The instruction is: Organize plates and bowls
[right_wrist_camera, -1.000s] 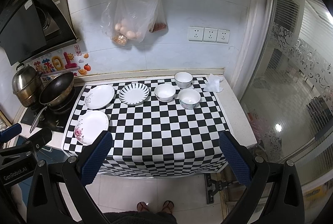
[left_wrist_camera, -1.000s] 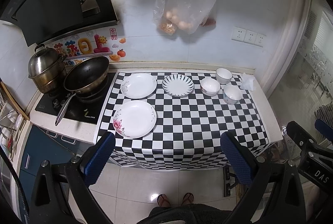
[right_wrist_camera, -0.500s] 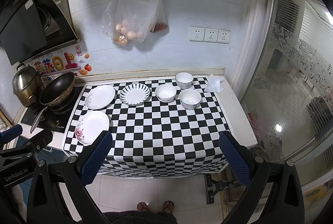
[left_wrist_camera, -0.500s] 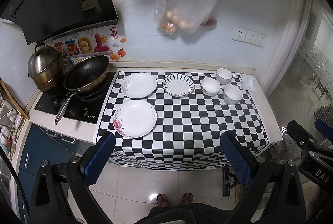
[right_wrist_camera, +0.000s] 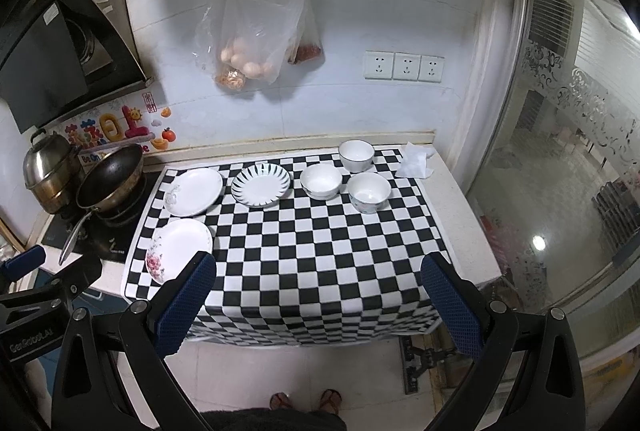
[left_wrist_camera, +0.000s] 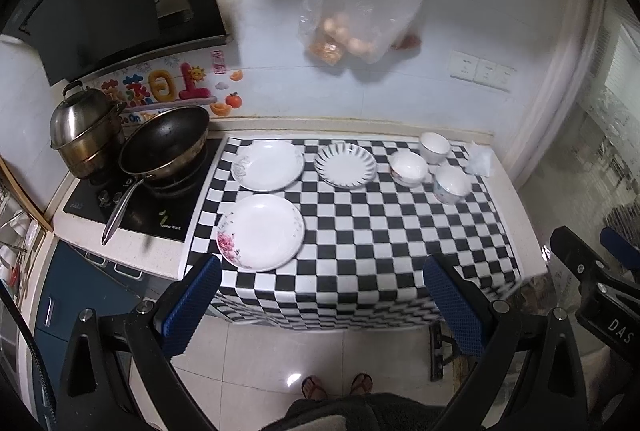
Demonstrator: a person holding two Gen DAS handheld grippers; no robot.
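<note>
On the checkered counter [left_wrist_camera: 360, 231] lie three plates: a white plate with a pink flower [left_wrist_camera: 261, 231] at the front left, a plain white plate [left_wrist_camera: 267, 165] behind it, and a striped-rim plate [left_wrist_camera: 345, 165] in the middle. Three white bowls [left_wrist_camera: 409, 168] [left_wrist_camera: 434, 147] [left_wrist_camera: 452, 184] stand at the back right. They also show in the right wrist view: flower plate [right_wrist_camera: 178, 249], striped plate [right_wrist_camera: 261, 184], bowls [right_wrist_camera: 321, 181] [right_wrist_camera: 356, 155] [right_wrist_camera: 368, 191]. My left gripper [left_wrist_camera: 322, 305] and right gripper [right_wrist_camera: 318, 301] are open and empty, held high in front of the counter.
A black wok [left_wrist_camera: 164, 145] and a steel pot [left_wrist_camera: 86, 133] sit on the hob at the left. A crumpled tissue [right_wrist_camera: 416, 165] lies at the back right corner. A plastic bag of eggs [right_wrist_camera: 256, 43] hangs on the wall. A glass door [right_wrist_camera: 560, 171] is at the right.
Both views have drifted slightly closer to the counter. Nothing on the counter has moved, and both grippers stay open.
</note>
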